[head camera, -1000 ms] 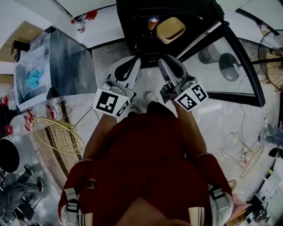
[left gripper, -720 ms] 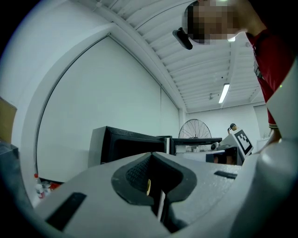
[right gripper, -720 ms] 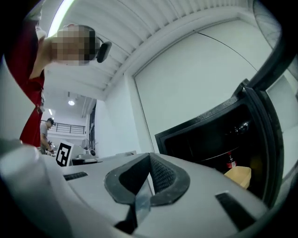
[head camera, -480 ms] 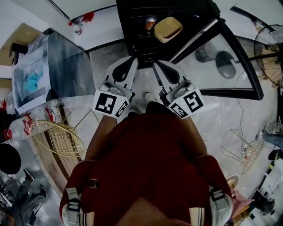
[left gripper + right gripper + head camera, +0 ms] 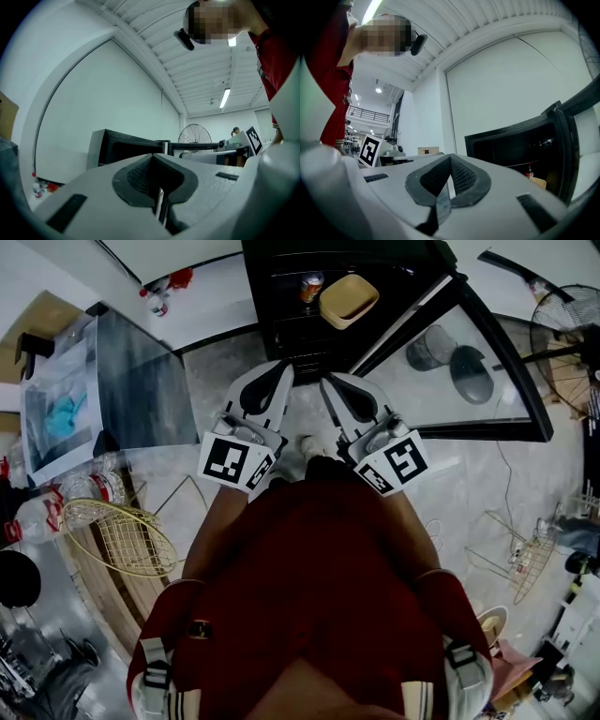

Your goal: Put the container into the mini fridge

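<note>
The tan container [image 5: 348, 299] sits inside the open black mini fridge [image 5: 281, 310], beside a small can [image 5: 310, 285]. In the right gripper view the container [image 5: 539, 183] shows low in the fridge's dark interior [image 5: 520, 140]. Both grippers hang in front of my body, pointing at the fridge and short of it. My left gripper [image 5: 265, 381] is shut and holds nothing; its jaws [image 5: 153, 158] meet in its own view. To its right my right gripper [image 5: 335, 388] is also shut and empty, with its jaws [image 5: 450, 161] together.
The fridge's glass door [image 5: 469, 362] stands swung open to the right. A grey cabinet [image 5: 141, 381] is at the left, with a wire basket [image 5: 122, 535] and plastic bottles [image 5: 84, 488] below it. A fan [image 5: 567, 343] and a wire rack [image 5: 525, 559] stand at the right.
The right gripper's jaws have closed and it has drawn back a little, leftward, from the fridge. The container stays in the fridge. The left gripper has barely moved.
</note>
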`<state>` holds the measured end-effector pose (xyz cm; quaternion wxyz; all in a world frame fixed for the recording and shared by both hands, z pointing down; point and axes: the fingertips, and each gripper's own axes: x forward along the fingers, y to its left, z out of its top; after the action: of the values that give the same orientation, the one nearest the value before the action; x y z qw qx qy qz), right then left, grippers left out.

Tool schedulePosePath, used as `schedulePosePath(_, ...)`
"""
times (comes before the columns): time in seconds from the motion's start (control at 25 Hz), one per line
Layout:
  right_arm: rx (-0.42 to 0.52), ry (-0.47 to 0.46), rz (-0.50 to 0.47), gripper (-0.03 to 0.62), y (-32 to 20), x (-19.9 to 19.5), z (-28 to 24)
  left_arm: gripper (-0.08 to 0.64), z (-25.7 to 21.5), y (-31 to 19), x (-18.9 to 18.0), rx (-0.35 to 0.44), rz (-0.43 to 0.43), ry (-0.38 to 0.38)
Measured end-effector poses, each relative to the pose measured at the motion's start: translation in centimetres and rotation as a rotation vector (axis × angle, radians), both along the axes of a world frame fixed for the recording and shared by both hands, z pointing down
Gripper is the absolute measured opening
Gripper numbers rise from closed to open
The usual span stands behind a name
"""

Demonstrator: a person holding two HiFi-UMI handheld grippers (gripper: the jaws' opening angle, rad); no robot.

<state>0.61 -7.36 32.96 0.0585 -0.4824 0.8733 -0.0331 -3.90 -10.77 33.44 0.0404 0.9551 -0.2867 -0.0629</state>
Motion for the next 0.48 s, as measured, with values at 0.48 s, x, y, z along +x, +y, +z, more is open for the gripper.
schedulePosePath(0.48,0.002,0.002,-0.003,0.000,0.55,0.48,0.14,0.006,-0.12,0.31,-0.17,0.005,-0.016,-0.002)
